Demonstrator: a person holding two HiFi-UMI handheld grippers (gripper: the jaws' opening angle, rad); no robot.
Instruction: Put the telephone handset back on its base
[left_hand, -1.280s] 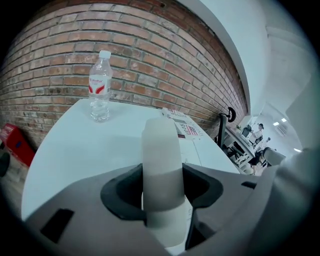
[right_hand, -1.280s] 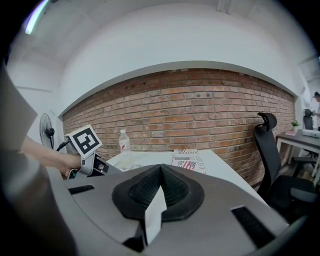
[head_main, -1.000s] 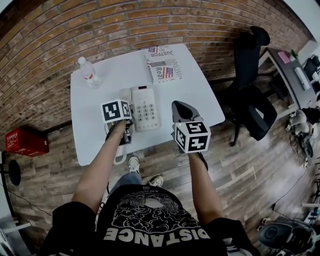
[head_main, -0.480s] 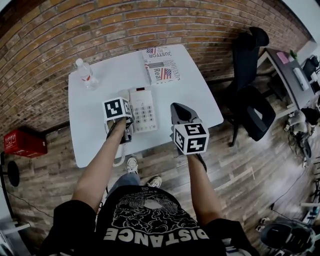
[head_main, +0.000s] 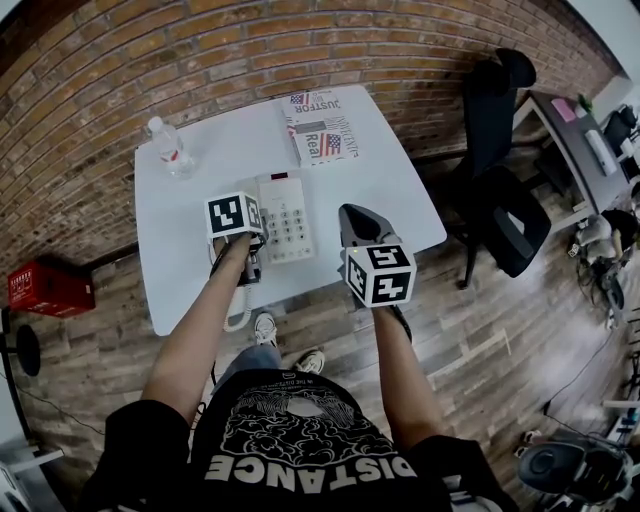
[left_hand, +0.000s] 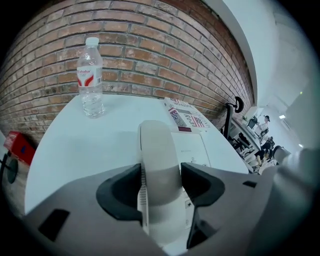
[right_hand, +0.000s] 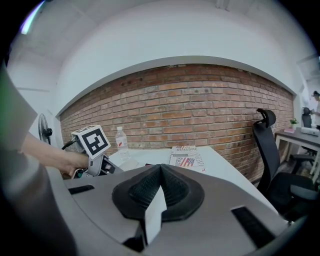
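Tabletop (left_hand: 75, 145): handset (left_hand: 157, 142) lies between left gripper's (left_hand: 161, 171) just-opened jaws.

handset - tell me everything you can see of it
The handset is smooth off-white plastic, a long rounded bar with a ribbed strip along its left edge. It lies lengthwise down the left side of the telephone base, apparently seated in its cradle. The left tongs straddle its middle; they have just been opening, with the pads close on either side and seemingly not clamping it. A white coiled cord trails from that end over the table's near edge.
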